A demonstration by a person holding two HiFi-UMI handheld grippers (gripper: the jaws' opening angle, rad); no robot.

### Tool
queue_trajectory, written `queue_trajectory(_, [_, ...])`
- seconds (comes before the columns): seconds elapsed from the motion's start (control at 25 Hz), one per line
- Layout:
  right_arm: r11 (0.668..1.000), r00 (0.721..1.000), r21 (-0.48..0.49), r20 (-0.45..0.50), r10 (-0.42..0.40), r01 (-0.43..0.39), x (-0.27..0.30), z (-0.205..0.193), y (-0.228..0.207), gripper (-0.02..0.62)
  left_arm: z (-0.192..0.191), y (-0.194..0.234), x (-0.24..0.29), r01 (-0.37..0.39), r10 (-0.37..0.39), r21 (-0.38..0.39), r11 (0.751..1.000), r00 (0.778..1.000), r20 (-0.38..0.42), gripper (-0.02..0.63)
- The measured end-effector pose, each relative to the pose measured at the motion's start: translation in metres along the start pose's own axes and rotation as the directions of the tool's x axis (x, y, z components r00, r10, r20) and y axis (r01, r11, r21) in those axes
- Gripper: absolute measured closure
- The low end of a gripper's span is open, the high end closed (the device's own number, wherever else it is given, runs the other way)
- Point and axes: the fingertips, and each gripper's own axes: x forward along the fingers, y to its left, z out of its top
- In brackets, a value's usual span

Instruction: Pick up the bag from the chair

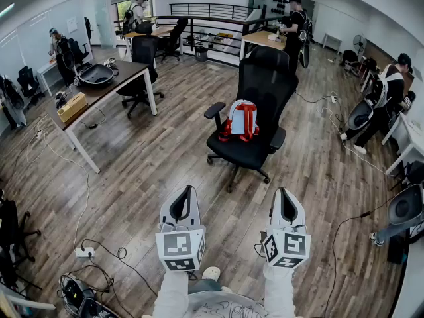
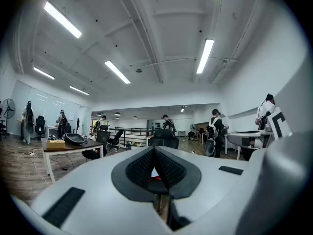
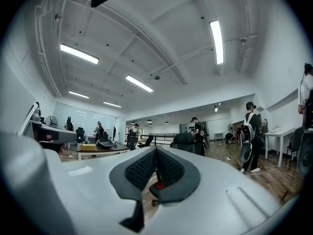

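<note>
A pale blue and white bag with red straps (image 1: 240,120) sits upright on the seat of a black office chair (image 1: 263,85) in the middle of the room. Both grippers are held level near me, well short of the chair and apart from it. My left gripper (image 1: 188,192) has its jaws together with nothing in them, and so does my right gripper (image 1: 283,193). In the left gripper view the closed left gripper (image 2: 155,152) points at the chair's back (image 2: 164,137). In the right gripper view the chair (image 3: 186,142) rises just past the closed right gripper (image 3: 156,152).
A white desk (image 1: 119,81) with a black bowl-shaped object (image 1: 96,75) and a wooden box (image 1: 73,106) stands at the left. Cables and a power strip (image 1: 84,251) lie on the wood floor. People stand at the back and right. A railing (image 1: 209,10) crosses the far side.
</note>
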Motion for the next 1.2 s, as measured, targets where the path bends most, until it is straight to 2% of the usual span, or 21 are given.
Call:
queue_trajectory(0.64, [1.000,1.000,0.012,-0.007,-0.007,0.007,0.014,-0.007,-0.004,0.584,-0.003,0.003,0.015,0.004,-0.004,-0.006,1.000,1.000,-0.007,0.601])
queue_trajectory(1.2, [0.999,0.999,0.018,-0.007,-0.034,0.034,0.075,-0.026,0.002,0.584,-0.010,0.034,0.074,0.050,-0.050,0.010,0.999,0.999,-0.015,0.600])
